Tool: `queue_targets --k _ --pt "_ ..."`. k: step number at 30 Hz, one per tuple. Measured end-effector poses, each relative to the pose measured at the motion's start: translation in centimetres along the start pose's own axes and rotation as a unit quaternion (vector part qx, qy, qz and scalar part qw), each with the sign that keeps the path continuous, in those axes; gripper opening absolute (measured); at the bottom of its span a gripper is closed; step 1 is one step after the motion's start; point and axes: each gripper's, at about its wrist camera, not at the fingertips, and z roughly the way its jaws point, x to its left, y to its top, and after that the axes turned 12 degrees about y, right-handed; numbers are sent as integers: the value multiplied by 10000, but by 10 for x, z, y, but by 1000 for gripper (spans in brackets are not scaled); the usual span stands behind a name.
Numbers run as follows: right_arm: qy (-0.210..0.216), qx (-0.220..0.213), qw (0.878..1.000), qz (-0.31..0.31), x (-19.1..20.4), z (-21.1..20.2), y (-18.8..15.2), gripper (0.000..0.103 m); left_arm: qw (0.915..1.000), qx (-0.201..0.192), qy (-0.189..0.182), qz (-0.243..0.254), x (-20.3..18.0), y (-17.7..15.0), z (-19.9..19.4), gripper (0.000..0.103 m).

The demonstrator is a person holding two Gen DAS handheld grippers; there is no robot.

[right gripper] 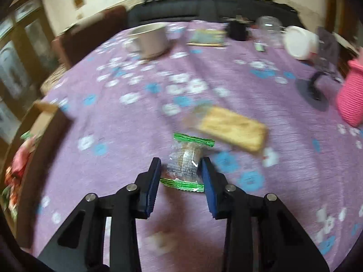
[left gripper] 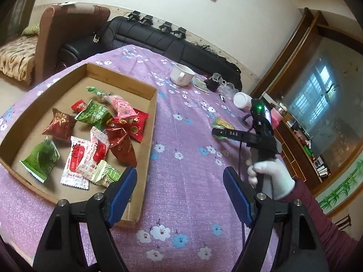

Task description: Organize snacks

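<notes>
A shallow cardboard box [left gripper: 149, 122] on the purple flowered tablecloth holds several red, green, white and pink snack packets [left gripper: 99, 133]. My left gripper [left gripper: 180, 179] is open and empty, hovering over the cloth by the box's near right corner. My right gripper [right gripper: 180, 166] is shut on a clear snack packet with green ends [right gripper: 185, 161], just above the cloth. A wrapped yellow cracker [right gripper: 233, 128] lies just beyond it. In the left wrist view the right gripper [left gripper: 229, 133] reaches over those snacks [left gripper: 223, 124]. The box's edge [right gripper: 45, 113] shows at the left of the right wrist view.
A white mug [left gripper: 181, 73] [right gripper: 147, 39], a flat booklet [right gripper: 207, 37], a black object [right gripper: 237, 30], a clear jar [right gripper: 270, 31], a white-lidded container [right gripper: 299, 43] and a pink knitted item [right gripper: 350, 95] stand at the table's far side. A black sofa [left gripper: 158, 38] lies behind.
</notes>
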Motion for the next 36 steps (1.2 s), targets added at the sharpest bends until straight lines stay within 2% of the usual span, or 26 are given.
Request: queue_targets --k 3,6,9,11,13,17,20,23,27,32,36 --pt "840 318 9958 -189 28 0 -15 39 10000 44 -39 40 -5 -1 4 78" --pt "1537 557 9857 -407 56 -3 -30 41 9998 130 -111 102 -11 -2 9 78" --pt "1747 429 9823 -529 62 -21 -32 51 9995 181 -168 176 -16 -4 11 78" --pt "1691 155 9843 -472 51 -39 -26 56 9993 226 -210 226 -20 -5 12 78" --pt "1464 -176 9887 -280 27 -57 -18 58 9989 249 -302 249 -23 -6 14 78" --pt "970 -754 9915 436 -38 -83 2 58 9972 340 -491 441 -35 -10 22 78" --pt "716 -874 9917 620 -65 -84 21 58 9958 495 -581 501 -41 -13 34 78" --pt "481 -749 9941 622 -79 -67 47 59 9950 570 -574 594 -46 -16 38 78" --pt "250 -281 9984 422 -87 -29 66 59 9946 622 -517 644 -46 -16 39 78" --pt "571 260 9968 490 -87 -10 52 59 9945 621 -521 669 -44 -16 40 78" --pt "304 443 9985 -50 -57 -10 34 62 9940 669 -551 673 -47 -17 44 78"
